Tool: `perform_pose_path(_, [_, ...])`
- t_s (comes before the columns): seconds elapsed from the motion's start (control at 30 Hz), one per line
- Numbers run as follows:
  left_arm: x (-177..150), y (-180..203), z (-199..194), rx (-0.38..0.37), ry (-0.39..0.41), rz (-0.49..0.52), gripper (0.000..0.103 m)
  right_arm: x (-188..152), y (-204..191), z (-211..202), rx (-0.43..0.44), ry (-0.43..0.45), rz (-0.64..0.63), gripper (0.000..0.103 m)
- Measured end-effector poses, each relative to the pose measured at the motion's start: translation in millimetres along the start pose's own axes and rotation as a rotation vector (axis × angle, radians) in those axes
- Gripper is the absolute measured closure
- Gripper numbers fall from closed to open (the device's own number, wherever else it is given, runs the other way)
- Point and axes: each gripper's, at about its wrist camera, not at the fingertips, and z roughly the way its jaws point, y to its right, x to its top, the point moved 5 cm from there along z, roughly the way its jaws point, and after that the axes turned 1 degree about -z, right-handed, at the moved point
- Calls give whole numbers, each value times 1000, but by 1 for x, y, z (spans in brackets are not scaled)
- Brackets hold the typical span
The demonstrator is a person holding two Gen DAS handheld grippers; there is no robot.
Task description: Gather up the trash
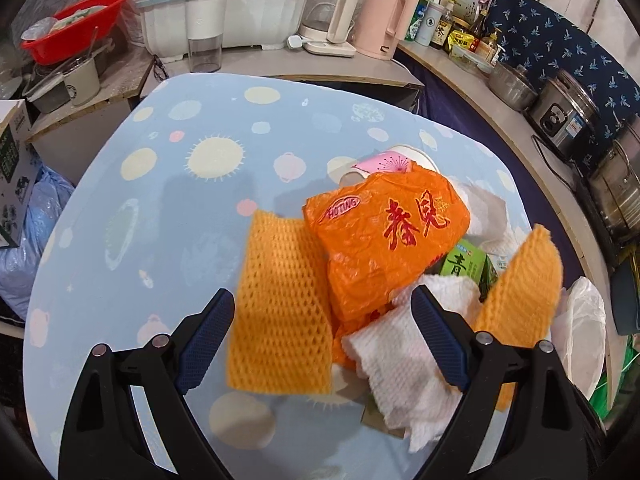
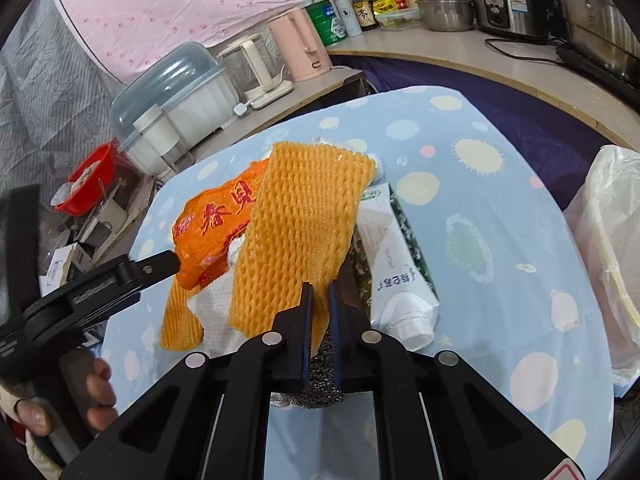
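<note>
While the right gripper [image 2: 319,300] clamps its pads onto the lower edge of one orange foam net [image 2: 304,232], that net stands lifted above the heap, and we're plainly in the picking-up step of the clean-up. Jaws pinched nearly together there, foam caught between them, with a wad of steel scrubber [image 2: 320,376] tucked under the fingers.

Over on the other side, the left gripper [image 1: 324,332] hangs spread wide above the pile, nothing in it, pads either side of a second foam net [image 1: 280,304] and a crumpled paper towel [image 1: 400,364]. An orange plastic bag [image 1: 384,240] sits on top of the lot, a green carton [image 1: 468,268] peeking out beneath, all on the blue patterned tablecloth [image 1: 160,200].

The white squeeze tube [image 2: 396,280] lies just beside the heap, untouched. And there's the lined bin [image 2: 612,240] off the table's right edge, well apart from the pile.

Next, I'd say, the right hand needs to carry its net across to that bin without snagging the bag, while the left drops lower and closes on the flat net or the towel.
</note>
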Motion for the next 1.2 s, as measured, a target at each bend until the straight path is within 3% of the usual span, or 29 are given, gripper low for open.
perform_pose_path(0.2, [6,14,15,-20,-15,-13,18,5,12,-19,-21,32,14,95])
perform_pose_path(0.3, [8,24,16,-27,-6,4,24,6,18,-25,-33,42,23,95])
perform_pose_path(0.4, [8,32,14,-38,-7,17,36,6,22,-30,-41,48,30,95])
perform_pose_path(0.5, [8,40,11,-44,-7,35,56,5,26,-34,-47,55,32,95])
perform_pose_path(0.57, [8,45,8,-46,-4,51,78,4,27,-36,-50,58,35,95])
perform_pose_path(0.7, [7,50,-1,-47,20,74,95,3,30,-43,-52,67,41,95])
perform_pose_path(1.2, [3,75,-72,-99,128,120,97,2,44,-84,-57,134,60,95])
